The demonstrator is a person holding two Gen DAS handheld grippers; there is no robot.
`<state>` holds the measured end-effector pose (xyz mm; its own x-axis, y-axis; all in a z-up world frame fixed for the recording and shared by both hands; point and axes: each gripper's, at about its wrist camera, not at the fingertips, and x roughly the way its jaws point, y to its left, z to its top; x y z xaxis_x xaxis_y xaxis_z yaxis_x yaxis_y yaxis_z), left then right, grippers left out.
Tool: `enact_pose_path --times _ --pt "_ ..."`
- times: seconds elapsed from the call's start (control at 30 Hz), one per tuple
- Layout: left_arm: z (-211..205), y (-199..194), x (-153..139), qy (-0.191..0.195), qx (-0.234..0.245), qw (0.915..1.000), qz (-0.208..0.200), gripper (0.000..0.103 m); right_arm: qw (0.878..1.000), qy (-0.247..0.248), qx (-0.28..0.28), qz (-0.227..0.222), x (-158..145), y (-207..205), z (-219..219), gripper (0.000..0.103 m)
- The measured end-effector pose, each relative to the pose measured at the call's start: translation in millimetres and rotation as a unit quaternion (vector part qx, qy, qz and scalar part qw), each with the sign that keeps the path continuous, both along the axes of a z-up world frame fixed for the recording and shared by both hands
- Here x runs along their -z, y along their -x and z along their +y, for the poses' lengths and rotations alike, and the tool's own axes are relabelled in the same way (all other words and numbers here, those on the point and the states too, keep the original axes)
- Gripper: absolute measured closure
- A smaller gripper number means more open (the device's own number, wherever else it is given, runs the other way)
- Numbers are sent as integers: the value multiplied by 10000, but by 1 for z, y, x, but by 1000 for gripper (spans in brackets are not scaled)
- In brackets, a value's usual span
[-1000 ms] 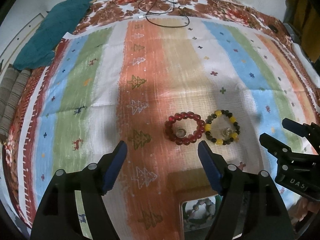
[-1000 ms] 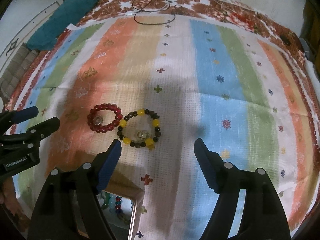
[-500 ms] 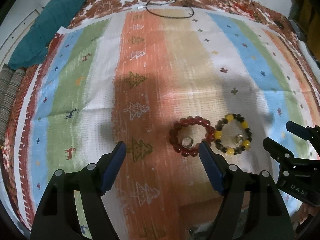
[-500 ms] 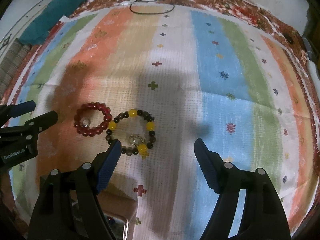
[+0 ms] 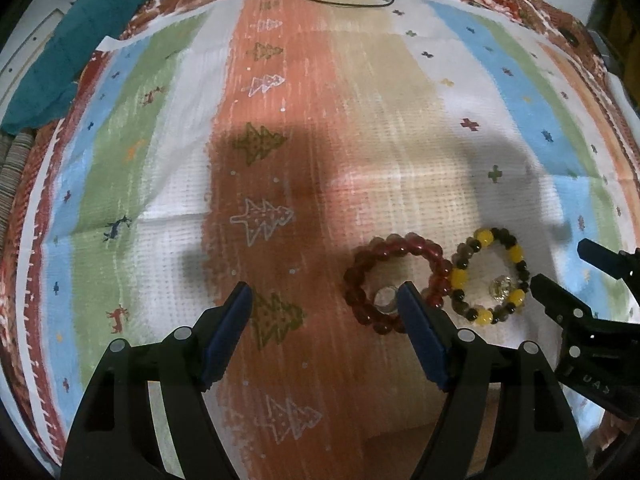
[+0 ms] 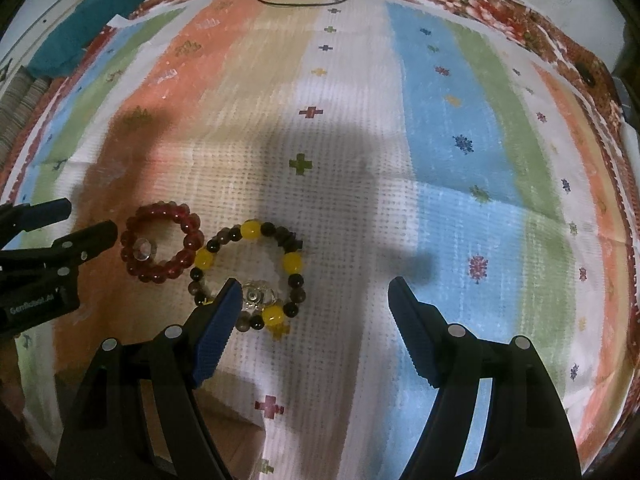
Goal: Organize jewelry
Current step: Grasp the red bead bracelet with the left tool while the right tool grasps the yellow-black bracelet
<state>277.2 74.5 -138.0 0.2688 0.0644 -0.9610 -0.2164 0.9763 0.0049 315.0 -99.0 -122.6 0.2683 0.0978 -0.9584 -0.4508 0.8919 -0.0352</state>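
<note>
Flanking two touching bracelets: left gripper (image 5: 324, 294) fingers wide, red bracelet (image 5: 394, 282) at 3 o'clock; right gripper (image 6: 314, 290) fingers wide, yellow-black bracelet (image 6: 250, 272) at 9 o'clock; striped cloth (image 6: 440, 128) bare toward 12.

Dim warm light, big soft shadows mid-cloth (image 5: 360, 80), fisheye-warped edges

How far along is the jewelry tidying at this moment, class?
Done: nothing shows as put away. In hand: nothing; the left gripper and right gripper are open. Left: the red bracelet and yellow-black bracelet, each ringing a small ring, lie touching on the cloth.
</note>
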Motion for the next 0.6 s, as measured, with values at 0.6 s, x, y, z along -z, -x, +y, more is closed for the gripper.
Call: enact_pose_path --times 0.6 --pt "-2 -25 25 -9 57 9997 248 31 9996 190 -132 173 24 -14 10 41"
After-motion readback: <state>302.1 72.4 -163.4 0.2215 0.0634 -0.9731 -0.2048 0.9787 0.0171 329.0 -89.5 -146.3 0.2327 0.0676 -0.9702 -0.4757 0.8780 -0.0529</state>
